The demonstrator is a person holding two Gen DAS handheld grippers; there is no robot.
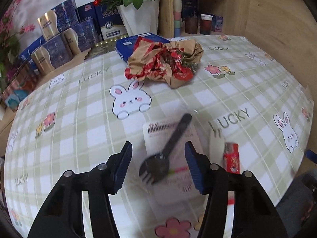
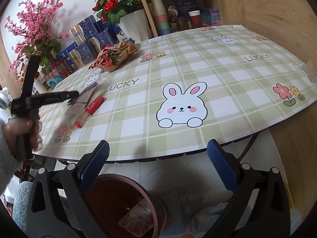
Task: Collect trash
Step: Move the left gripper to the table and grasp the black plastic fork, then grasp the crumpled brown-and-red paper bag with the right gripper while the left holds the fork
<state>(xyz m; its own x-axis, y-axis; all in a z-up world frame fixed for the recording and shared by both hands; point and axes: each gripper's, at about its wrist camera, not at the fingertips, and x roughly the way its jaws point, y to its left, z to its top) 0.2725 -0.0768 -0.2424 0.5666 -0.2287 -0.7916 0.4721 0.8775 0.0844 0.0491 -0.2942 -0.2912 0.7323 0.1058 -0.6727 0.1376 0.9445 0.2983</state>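
Observation:
In the left wrist view my left gripper (image 1: pixel 159 165) hovers low over the table with its jaws apart. A black plastic fork (image 1: pixel 168 150) lies between the pads without touching them, on a white printed wrapper (image 1: pixel 172 184). A red packet (image 1: pixel 231 159) and a white utensil (image 1: pixel 217 144) lie just to the right. A crumpled wad of brown and red paper (image 1: pixel 166 62) sits at the far side. My right gripper (image 2: pixel 158 158) is open and empty past the table's near edge, above a dark red bin (image 2: pixel 118 196) that holds a wrapper. The right wrist view also shows the left gripper (image 2: pixel 76 97) in a hand.
The checked bunny tablecloth (image 2: pixel 198 63) covers the table. Blue gift boxes (image 1: pixel 59 45), a white pot of red roses (image 1: pixel 138 15) and a flat blue box (image 1: pixel 126 45) crowd the far left. Cups (image 1: pixel 206 23) stand in a wooden shelf behind. Pink blossoms (image 2: pixel 33 29) rise at the left.

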